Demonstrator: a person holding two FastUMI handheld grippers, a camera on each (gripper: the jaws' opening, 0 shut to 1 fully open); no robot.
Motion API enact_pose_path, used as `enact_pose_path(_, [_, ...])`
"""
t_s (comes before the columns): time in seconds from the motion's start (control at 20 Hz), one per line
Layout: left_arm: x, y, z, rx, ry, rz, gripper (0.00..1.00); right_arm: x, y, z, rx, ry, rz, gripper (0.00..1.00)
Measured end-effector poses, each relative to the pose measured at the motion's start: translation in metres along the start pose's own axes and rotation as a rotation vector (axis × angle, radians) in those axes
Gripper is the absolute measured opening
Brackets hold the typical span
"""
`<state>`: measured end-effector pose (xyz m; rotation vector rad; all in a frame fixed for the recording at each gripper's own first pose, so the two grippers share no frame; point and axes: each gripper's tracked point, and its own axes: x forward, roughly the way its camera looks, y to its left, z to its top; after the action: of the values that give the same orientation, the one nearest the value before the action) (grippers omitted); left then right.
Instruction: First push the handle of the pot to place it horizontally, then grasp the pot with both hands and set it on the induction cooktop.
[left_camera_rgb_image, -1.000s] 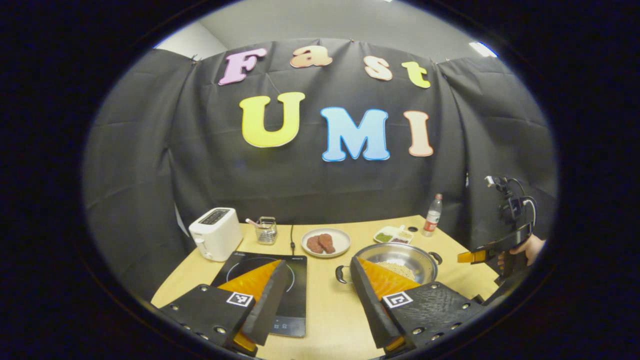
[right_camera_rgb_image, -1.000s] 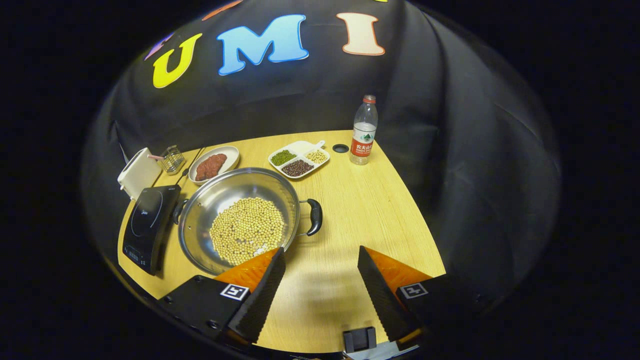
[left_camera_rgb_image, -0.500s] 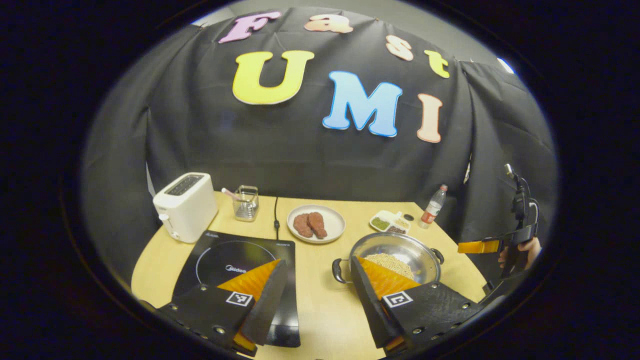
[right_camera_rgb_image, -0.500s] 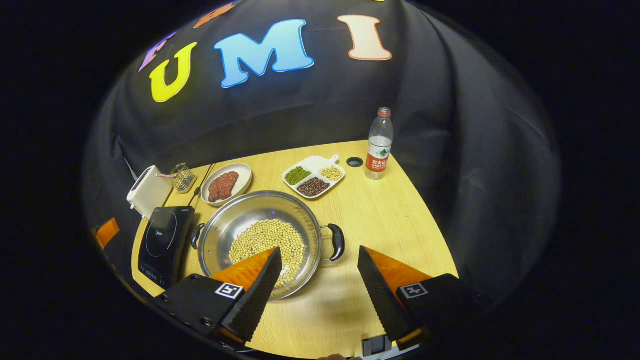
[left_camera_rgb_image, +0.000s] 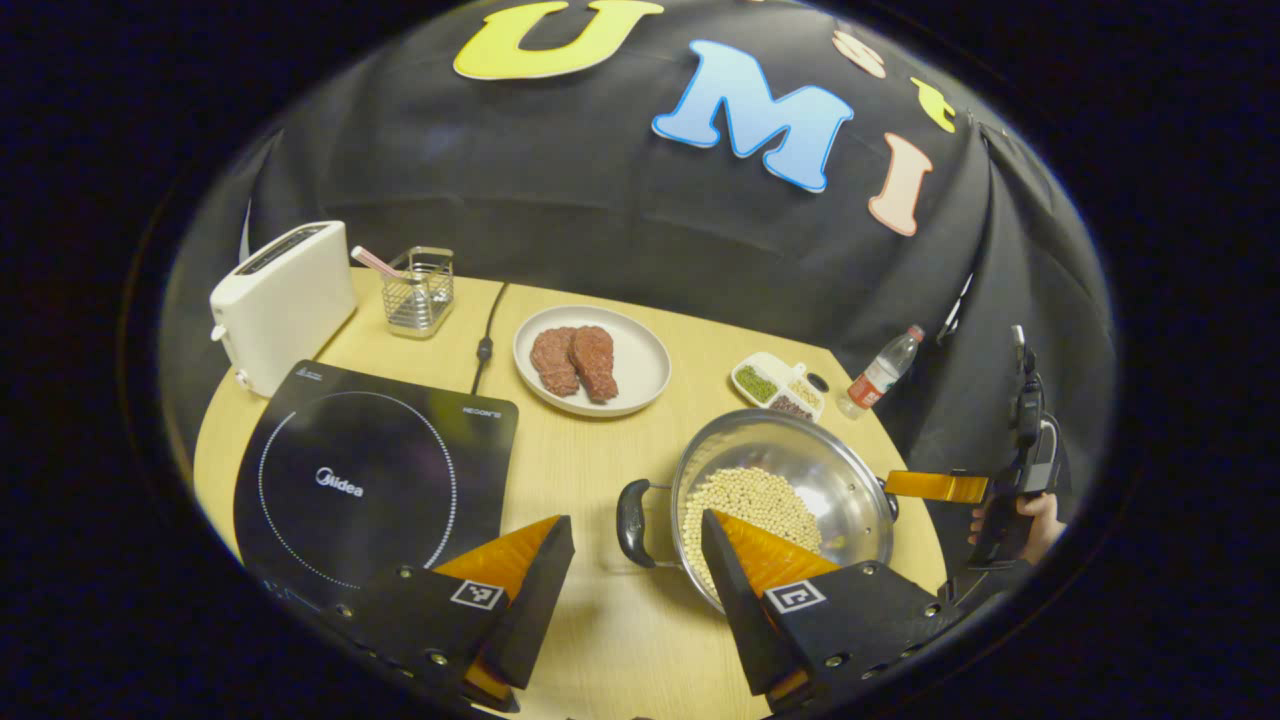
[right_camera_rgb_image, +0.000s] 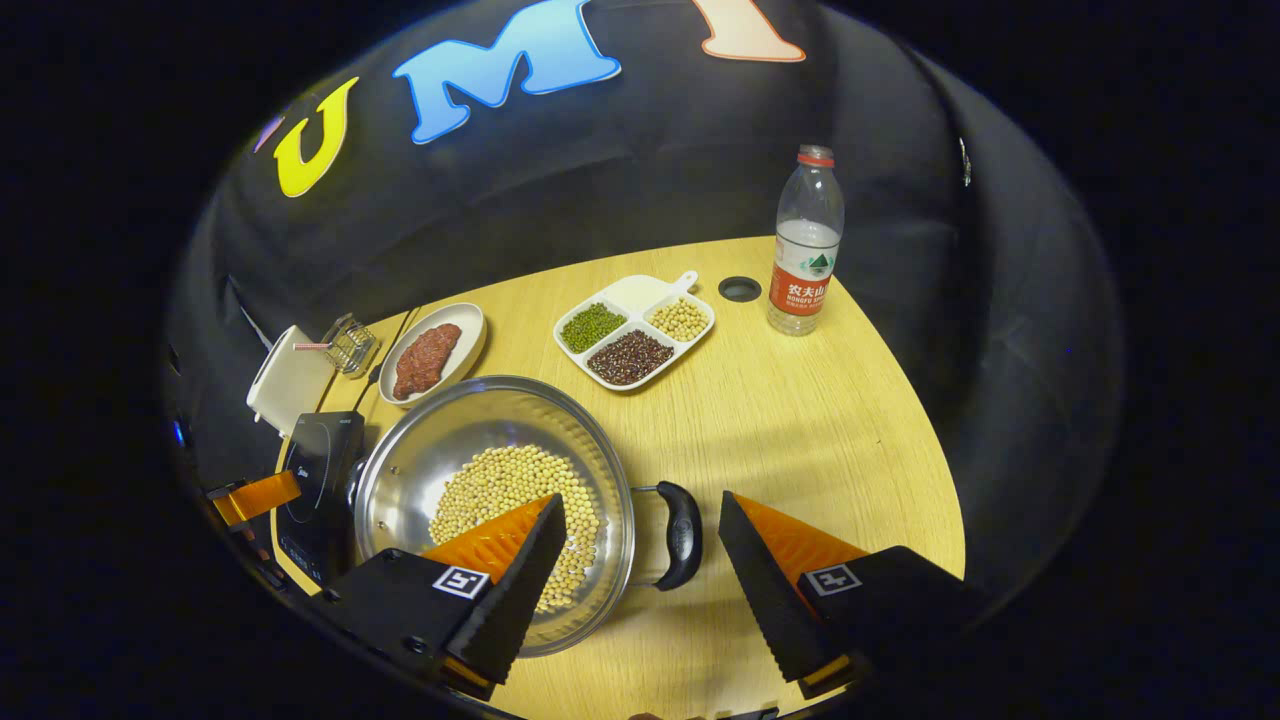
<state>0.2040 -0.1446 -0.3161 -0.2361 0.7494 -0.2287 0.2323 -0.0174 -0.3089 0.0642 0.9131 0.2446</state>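
On the yellow wooden tabletop (right_camera_rgb_image: 800, 420) a white toaster (left_camera_rgb_image: 280, 300) stands at the far left edge, just beside the black induction cooktop (left_camera_rgb_image: 370, 470); a wire basket (left_camera_rgb_image: 418, 290) with a pink stick in it sits near the toaster, and a black cable (left_camera_rgb_image: 487, 335) runs from the cloth wall toward the cooktop; a white plate (left_camera_rgb_image: 640, 365) carrying two pieces of red meat (left_camera_rgb_image: 575, 360) lies between the cooktop and the pot. A divided white dish (right_camera_rgb_image: 635, 330) holds green beans, dark beans and pale beans in separate compartments, with a water bottle (right_camera_rgb_image: 805, 250) upright near it by a small round hole in the tabletop. Black cloth walls the booth on all sides.

The steel pot (right_camera_rgb_image: 470, 440) rests on the tabletop to the right of the cooktop, apart from it, with soybeans (left_camera_rgb_image: 750, 500) across its bottom. Its black handles (left_camera_rgb_image: 633, 520) stick out at either side; one handle (right_camera_rgb_image: 683, 520) lies between the right hand-held gripper's fingers. The left hand-held gripper (left_camera_rgb_image: 630, 570) is spread wide and holds nothing, its right finger over the pot's near rim; the right hand-held gripper (right_camera_rgb_image: 640, 570) is likewise wide and holds nothing, its left finger over the beans.
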Motion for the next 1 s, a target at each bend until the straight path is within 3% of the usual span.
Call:
enact_pose_path(0.25, [0.067, -0.011, -0.022, -0.046, 0.103, -0.023, 0.79, 0.032, -0.002, -0.02, 0.007, 0.082, 0.049, 0.99])
enact_pose_path(0.4, [0.088, -0.009, -0.041, -0.087, 0.177, -0.023, 0.76, 0.044, -0.001, -0.029, 0.022, 0.11, 0.079, 0.99])
enact_pose_path(0.45, [0.091, -0.006, -0.045, -0.106, 0.184, -0.019, 0.79, 0.047, 0.002, -0.031, 0.038, 0.122, 0.095, 0.99])
enact_pose_path(0.55, [0.093, -0.008, -0.047, -0.153, 0.187, -0.033, 0.8, 0.052, 0.006, -0.036, 0.075, 0.138, 0.126, 0.95])
enact_pose_path(0.6, [0.094, -0.006, -0.047, -0.17, 0.187, -0.035, 0.79, 0.054, 0.008, -0.037, 0.086, 0.144, 0.132, 0.89])
enact_pose_path(0.65, [0.095, -0.006, -0.046, -0.185, 0.184, -0.051, 0.76, 0.056, 0.009, -0.039, 0.087, 0.146, 0.137, 0.76])
enact_pose_path(0.7, [0.098, -0.01, -0.044, -0.202, 0.178, -0.078, 0.76, 0.058, 0.011, -0.041, 0.076, 0.142, 0.141, 0.72])
enact_pose_path(0.75, [0.101, -0.015, -0.043, -0.223, 0.177, -0.111, 0.79, 0.06, 0.011, -0.041, 0.058, 0.131, 0.142, 0.77])
enact_pose_path(0.8, [0.102, -0.005, -0.045, -0.219, 0.177, -0.079, 0.75, 0.063, 0.008, -0.042, 0.036, 0.124, 0.13, 0.77])
enact_pose_path(0.85, [0.098, -0.002, -0.044, -0.228, 0.18, -0.091, 0.61, 0.064, 0.004, -0.046, 0.017, 0.124, 0.12, 0.77])
enact_pose_path(0.95, [0.107, -0.01, -0.046, -0.237, 0.185, -0.11, 0.55, 0.063, 0.005, -0.046, 0.036, 0.127, 0.135, 0.64])
enact_pose_path(1.0, [0.106, -0.009, -0.046, -0.234, 0.192, -0.115, 0.52, 0.062, 0.006, -0.045, 0.043, 0.13, 0.138, 0.64])
